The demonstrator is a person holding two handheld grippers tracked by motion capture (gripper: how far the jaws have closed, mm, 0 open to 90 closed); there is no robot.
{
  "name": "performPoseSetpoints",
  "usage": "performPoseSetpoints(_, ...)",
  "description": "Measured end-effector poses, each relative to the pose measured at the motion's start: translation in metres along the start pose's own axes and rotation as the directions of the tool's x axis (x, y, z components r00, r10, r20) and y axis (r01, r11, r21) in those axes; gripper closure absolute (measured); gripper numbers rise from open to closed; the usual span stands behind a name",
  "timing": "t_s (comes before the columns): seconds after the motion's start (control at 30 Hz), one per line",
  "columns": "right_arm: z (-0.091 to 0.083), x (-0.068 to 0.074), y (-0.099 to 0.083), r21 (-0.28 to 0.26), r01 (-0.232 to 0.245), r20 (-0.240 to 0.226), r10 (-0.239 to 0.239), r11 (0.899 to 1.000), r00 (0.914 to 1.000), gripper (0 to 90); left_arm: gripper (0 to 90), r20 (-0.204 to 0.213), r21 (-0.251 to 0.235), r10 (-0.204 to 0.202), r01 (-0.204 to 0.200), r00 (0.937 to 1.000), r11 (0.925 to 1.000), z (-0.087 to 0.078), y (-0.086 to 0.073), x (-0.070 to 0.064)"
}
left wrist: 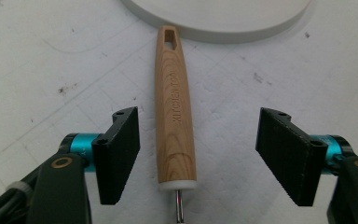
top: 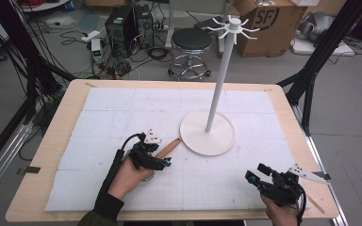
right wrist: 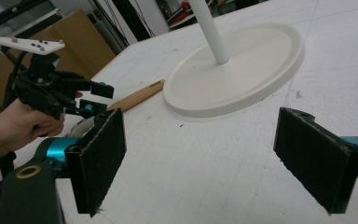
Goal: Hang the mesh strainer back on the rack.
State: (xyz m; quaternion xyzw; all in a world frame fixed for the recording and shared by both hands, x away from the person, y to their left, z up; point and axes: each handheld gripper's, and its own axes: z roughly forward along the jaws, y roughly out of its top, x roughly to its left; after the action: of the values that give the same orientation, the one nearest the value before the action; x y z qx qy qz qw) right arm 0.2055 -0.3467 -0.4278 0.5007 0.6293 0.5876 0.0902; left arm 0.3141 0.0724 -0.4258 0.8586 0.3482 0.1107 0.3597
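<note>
The left gripper is hovering low over the white foam mat, its jaws standing wide apart on either side of a wooden handle without touching it. The handle, stamped with lettering and pierced by a hanging slot at its far end, is lying flat on the mat; a white collar and a thin metal shank are leading out of its near end toward the camera. The slotted tip is lying just beside the round white base of a tall hook stand, whose pole is rising from that base to a ring of hooks at the top.

The right gripper is sitting well off at the near right of the table, jaws also spread open and holding nothing, aimed toward the stand.
</note>
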Motion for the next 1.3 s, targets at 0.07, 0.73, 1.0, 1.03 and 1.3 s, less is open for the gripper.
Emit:
performPoseSetpoints(0.07,-0.001,0.000,0.000,0.000,-0.006,-0.001,0.006,1.000,1.0000,16.2,31.4,-0.007,0.018,0.011,-0.011,0.9999,0.9998,0.003,0.001,0.000)
performPoseSetpoints(0.73,-0.006,-0.001,-0.001,-0.010,-0.011,0.018,0.012,1.000,0.9998,16.4,54.1,-0.039,0.200,0.027,-0.018,0.9989,0.9797,0.015,0.007,-0.001)
performPoseSetpoints(1.0,-0.007,-0.001,-0.002,-0.013,-0.009,0.017,0.009,1.000,0.9998,16.4,64.7,-0.030,0.218,0.002,0.005,0.9996,0.9758,0.013,0.009,0.006)
performPoseSetpoints(1.03,-0.007,-0.001,-0.002,-0.013,-0.009,0.017,0.009,1.000,0.9998,16.4,64.7,-0.032,0.220,-0.004,0.011,0.9995,0.9755,0.013,0.009,0.006)
performPoseSetpoints(1.3,-0.011,0.002,-0.004,-0.011,-0.002,0.024,0.002,1.000,0.9997,16.4,67.5,-0.058,0.278,0.032,-0.015,0.9978,0.9604,0.018,0.018,0.002)
